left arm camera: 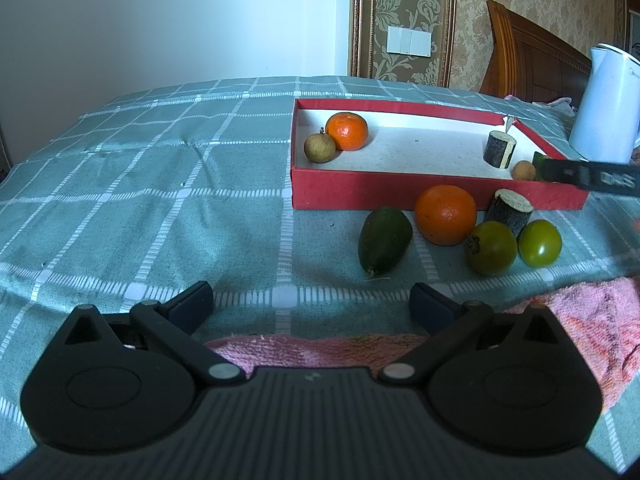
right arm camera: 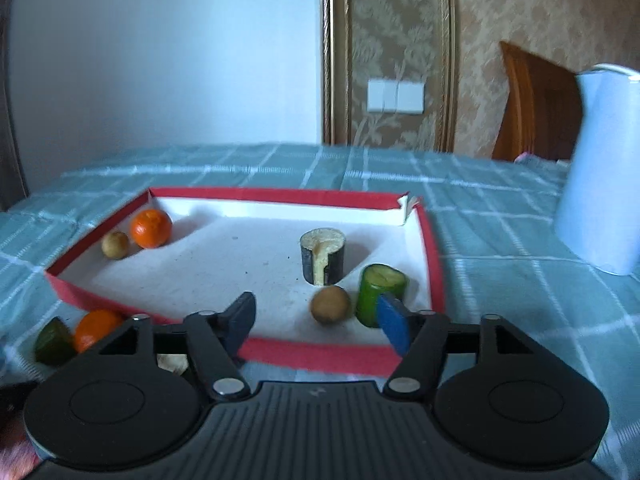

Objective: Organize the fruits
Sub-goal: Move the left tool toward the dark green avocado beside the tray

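Hovering just short of the red tray's [right arm camera: 320,354] near wall, the right hand-held gripper [right arm camera: 320,320] stands released, nothing between its pads. Just past its right finger [right arm camera: 394,326] a green cucumber piece [right arm camera: 380,292] stands upright inside the tray, with a small brown fruit [right arm camera: 331,304] beside it and a dark cut cylinder [right arm camera: 323,256] beyond. The left hand-held gripper [left arm camera: 311,306] also gapes empty over the checked bed cover [left arm camera: 160,200]; ahead to its right lie an avocado [left arm camera: 384,240], an orange [left arm camera: 445,214] and two green tomatoes [left arm camera: 492,252].
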`<action>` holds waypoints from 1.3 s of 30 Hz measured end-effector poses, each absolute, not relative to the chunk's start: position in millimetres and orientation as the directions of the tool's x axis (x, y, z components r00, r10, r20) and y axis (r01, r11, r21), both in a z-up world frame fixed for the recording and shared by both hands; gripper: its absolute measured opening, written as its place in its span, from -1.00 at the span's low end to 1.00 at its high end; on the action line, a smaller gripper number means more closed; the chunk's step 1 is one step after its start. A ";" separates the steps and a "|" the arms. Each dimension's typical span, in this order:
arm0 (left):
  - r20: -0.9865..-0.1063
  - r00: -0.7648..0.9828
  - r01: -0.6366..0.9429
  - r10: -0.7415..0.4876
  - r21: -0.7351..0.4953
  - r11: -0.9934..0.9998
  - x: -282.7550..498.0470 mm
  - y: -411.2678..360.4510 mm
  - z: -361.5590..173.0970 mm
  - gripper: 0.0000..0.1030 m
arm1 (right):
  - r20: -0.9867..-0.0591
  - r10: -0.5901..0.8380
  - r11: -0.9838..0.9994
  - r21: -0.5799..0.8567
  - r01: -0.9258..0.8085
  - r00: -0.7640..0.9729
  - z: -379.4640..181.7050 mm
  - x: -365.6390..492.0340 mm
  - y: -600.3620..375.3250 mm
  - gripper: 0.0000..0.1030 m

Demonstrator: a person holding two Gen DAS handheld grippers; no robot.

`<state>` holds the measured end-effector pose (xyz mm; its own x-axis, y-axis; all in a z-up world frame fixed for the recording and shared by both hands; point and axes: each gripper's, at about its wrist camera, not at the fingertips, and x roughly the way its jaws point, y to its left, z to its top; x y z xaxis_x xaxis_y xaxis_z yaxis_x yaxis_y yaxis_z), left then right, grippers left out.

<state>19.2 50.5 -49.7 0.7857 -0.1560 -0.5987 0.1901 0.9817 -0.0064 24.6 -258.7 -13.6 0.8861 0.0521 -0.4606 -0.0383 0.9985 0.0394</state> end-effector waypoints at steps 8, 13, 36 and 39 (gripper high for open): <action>-0.599 0.786 0.190 -0.157 -0.007 0.982 19.0 50.8 -49.6 1.00 | -0.423 0.073 0.994 0.110 -0.028 0.903 -18.1 -11.7 -276.2 0.46; -0.591 0.791 0.195 -0.157 0.001 0.981 17.8 50.4 -48.9 1.00 | -0.431 0.058 0.995 0.095 -0.018 0.901 -19.8 -11.6 -273.8 0.53; -0.586 0.793 0.233 -0.169 0.036 0.972 50.8 25.1 -43.4 0.59 | -0.475 0.065 0.993 0.121 -0.008 0.877 -24.1 -3.8 -277.9 0.59; -0.577 0.793 0.256 -0.196 0.023 0.966 49.0 26.1 -42.9 0.35 | -0.480 0.066 0.992 0.124 -0.007 0.875 -24.5 -2.8 -278.3 0.59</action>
<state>49.0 26.1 -42.9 0.7931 -0.1958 -0.5768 0.2557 0.9665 0.0235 -2.8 -278.3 -24.5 0.8746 0.0664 -0.4803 -0.0073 0.9923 0.1238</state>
